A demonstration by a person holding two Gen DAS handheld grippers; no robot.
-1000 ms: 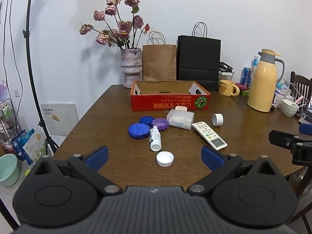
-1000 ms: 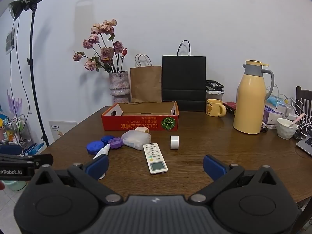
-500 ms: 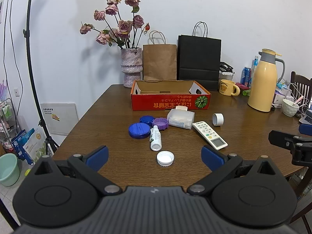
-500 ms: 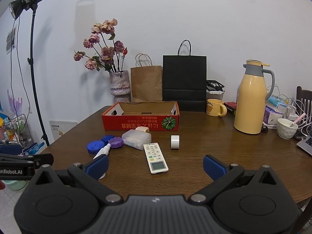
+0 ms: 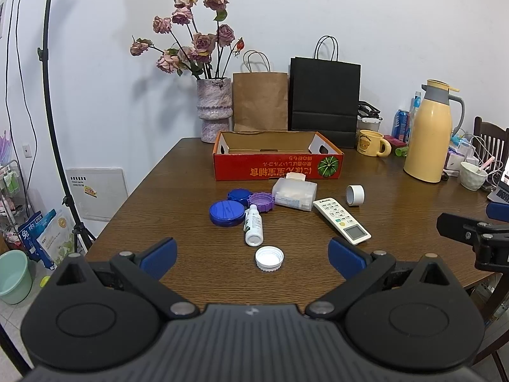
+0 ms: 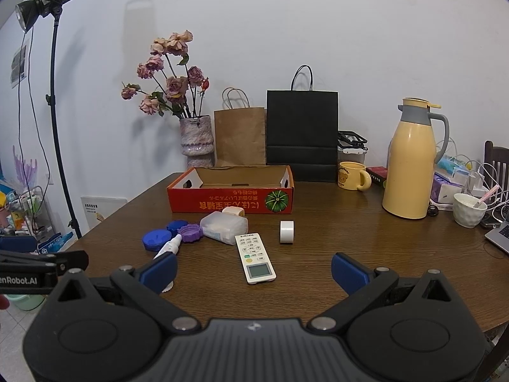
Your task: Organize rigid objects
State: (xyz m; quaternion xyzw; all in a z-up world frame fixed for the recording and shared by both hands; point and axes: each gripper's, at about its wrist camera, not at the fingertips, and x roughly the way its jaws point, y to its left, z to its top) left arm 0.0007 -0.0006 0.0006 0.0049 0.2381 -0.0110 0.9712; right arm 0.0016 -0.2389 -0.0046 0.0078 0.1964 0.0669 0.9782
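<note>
An open red cardboard box (image 5: 276, 167) (image 6: 230, 199) stands mid-table. In front of it lie two blue lids (image 5: 226, 212), a purple lid (image 5: 261, 202), a small white bottle (image 5: 253, 226), a white cap (image 5: 269, 258), a clear plastic case (image 5: 295, 192), a white remote (image 5: 342, 220) (image 6: 255, 258) and a white tape roll (image 5: 355, 195) (image 6: 286, 231). My left gripper (image 5: 253, 256) is open and empty, near the white cap. My right gripper (image 6: 254, 270) is open and empty, near the remote.
A vase of roses (image 5: 213, 113), a brown bag (image 5: 260, 102) and a black bag (image 5: 324, 95) stand behind the box. A yellow thermos (image 5: 429, 135), a yellow mug (image 5: 372, 143), a white bowl (image 6: 469, 210) and cables are at the right. A light stand (image 6: 60, 127) is left.
Both views have shifted very slightly; the objects on the table have not moved and both grippers stay open.
</note>
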